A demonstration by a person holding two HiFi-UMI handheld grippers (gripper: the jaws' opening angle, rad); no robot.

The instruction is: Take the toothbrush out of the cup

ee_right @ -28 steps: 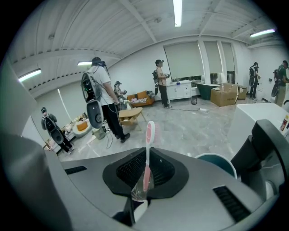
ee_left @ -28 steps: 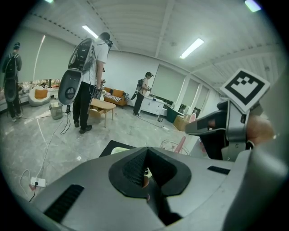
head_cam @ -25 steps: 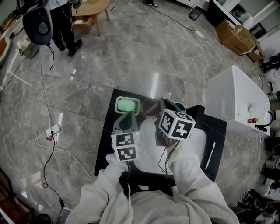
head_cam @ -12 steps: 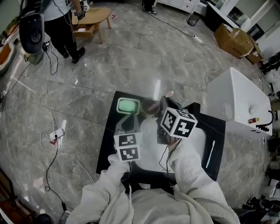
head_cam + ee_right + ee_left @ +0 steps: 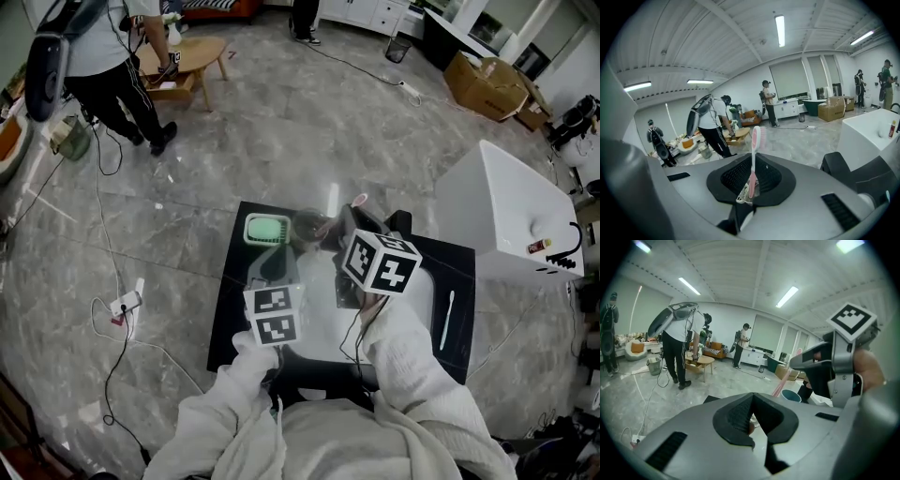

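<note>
A pink toothbrush (image 5: 753,159) stands upright between the jaws of my right gripper (image 5: 751,188), which is shut on its handle. In the head view the brush head (image 5: 360,200) pokes out beyond the right gripper (image 5: 350,225) over the far edge of the black table (image 5: 234,309). The left gripper view shows the toothbrush (image 5: 781,382) slanting above a teal cup (image 5: 791,395); whether its lower end is still inside I cannot tell. My left gripper (image 5: 269,270) hovers left of it, jaws shut with nothing clearly held (image 5: 751,427).
A green-rimmed dish (image 5: 267,230) and a clear tumbler (image 5: 308,227) sit at the table's far side. A white mat (image 5: 314,323) covers the middle, with a white stick (image 5: 447,321) to its right. A white cabinet (image 5: 511,216) stands right. A person (image 5: 103,56) and floor cables (image 5: 125,302) are to the left.
The head camera has tilted so the table sits slightly lower and nearer. Both grippers hold almost the same places, the toothbrush still in the right one. The person at upper left has stepped.
</note>
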